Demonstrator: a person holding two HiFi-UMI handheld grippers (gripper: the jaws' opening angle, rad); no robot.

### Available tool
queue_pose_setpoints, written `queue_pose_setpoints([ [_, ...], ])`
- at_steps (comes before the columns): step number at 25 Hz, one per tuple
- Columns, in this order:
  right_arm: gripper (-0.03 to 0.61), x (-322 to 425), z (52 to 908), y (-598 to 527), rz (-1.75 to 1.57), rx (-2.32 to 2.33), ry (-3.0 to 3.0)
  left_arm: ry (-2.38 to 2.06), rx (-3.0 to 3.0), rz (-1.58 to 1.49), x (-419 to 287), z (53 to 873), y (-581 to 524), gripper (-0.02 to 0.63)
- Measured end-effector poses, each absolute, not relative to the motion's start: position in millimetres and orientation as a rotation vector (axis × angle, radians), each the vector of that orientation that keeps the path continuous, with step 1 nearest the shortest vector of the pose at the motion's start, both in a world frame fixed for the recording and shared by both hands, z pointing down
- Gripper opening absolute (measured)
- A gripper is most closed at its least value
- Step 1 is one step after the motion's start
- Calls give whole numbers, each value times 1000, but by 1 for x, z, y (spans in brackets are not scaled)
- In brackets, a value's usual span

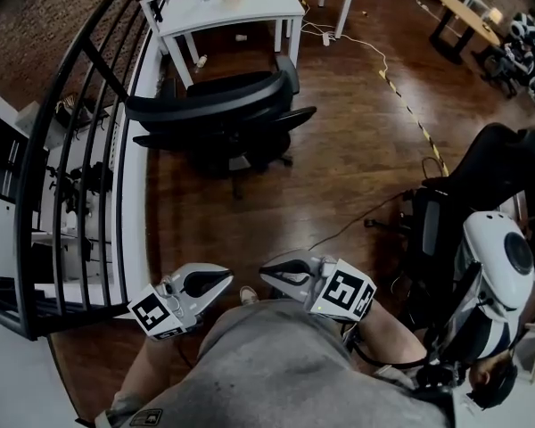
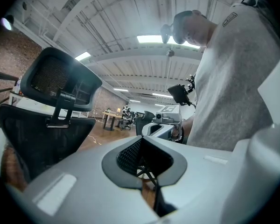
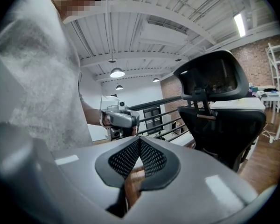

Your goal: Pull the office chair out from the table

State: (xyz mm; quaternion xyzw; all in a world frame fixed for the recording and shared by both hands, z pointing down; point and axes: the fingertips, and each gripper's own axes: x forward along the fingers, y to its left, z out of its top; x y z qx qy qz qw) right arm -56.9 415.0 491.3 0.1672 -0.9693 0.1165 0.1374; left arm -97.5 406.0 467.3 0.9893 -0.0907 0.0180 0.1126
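Chair [image 1: 216, 105] at 12 o'clock, near the table [image 1: 250, 12]; both grippers clenched on nothing.
The left gripper [image 1: 223, 282] and right gripper [image 1: 267, 273] are held close to the body, well apart from the chair. It stands upright with its back to the person and its seat pointing to 12; the backrest runs roughly 9 to 3. Likely risks: shut jaws would slip off the backrest, an off-centre pull could swivel it into the railing [image 1: 80, 105] at 9, or castors could snag the cable [image 1: 357, 43] at 2.

A: What lies ahead?
B: Bare wooden floor [image 1: 339, 168] up to the office chair [image 1: 223, 105], with a thin cable [image 1: 348, 226] trailing across it
A: And to the sides?
B: A black railing [image 1: 80, 150] close on the left, another dark chair [image 1: 481, 185] on the right
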Motion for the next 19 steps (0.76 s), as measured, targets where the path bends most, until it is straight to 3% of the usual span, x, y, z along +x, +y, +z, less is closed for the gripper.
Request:
queue_pose_setpoints([
  [19,6,-66,480,412,275,466,-2819,-292,2935,20,-99,461,407,0],
])
